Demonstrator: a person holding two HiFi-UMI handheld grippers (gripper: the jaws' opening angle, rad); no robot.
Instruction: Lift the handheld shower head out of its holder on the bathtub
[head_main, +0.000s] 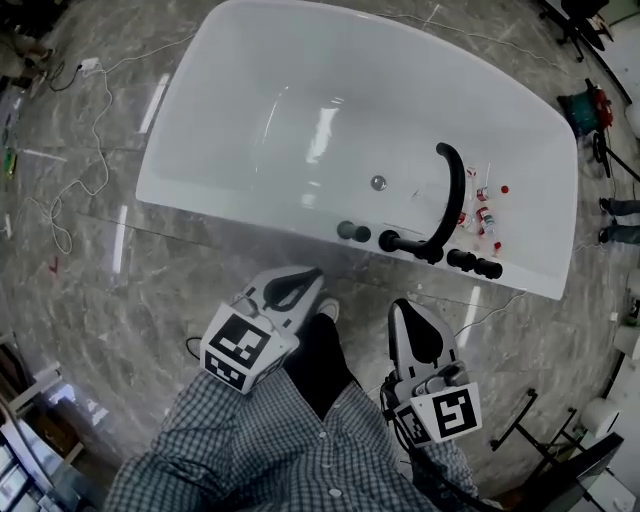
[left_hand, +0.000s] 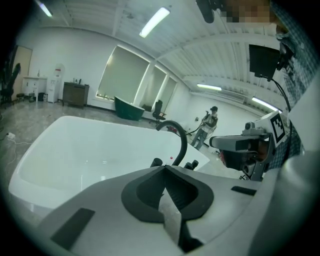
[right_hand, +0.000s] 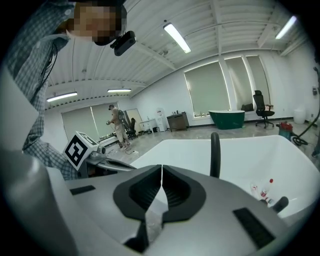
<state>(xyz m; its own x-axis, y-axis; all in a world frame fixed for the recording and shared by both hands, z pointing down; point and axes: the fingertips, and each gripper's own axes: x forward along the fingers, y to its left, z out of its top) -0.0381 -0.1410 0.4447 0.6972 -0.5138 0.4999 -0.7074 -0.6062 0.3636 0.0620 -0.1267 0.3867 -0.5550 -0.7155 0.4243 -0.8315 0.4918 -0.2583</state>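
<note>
Marble floor (head_main: 80, 260) all round, white bathtub (head_main: 175, 170) fills the upper frame. Left gripper (head_main: 305, 280) and right gripper (head_main: 405, 315) hang lower centre, both closed tight, empty.

The bathtub (head_main: 200, 150) is glossy white. On its near rim the curved spout (head_main: 455, 185) and the knobs (head_main: 353, 232) are black. Around the bathtub the floor (head_main: 90, 260) is grey with pale marble veins. Short of the bathtub, the shirt (head_main: 250, 450) is grey-and-white checked. The left gripper (head_main: 312, 276) and right gripper (head_main: 402, 308) are pale grey with black pads.

head view steeply overhead, all share bathtub (head_main: 200, 140)
</note>
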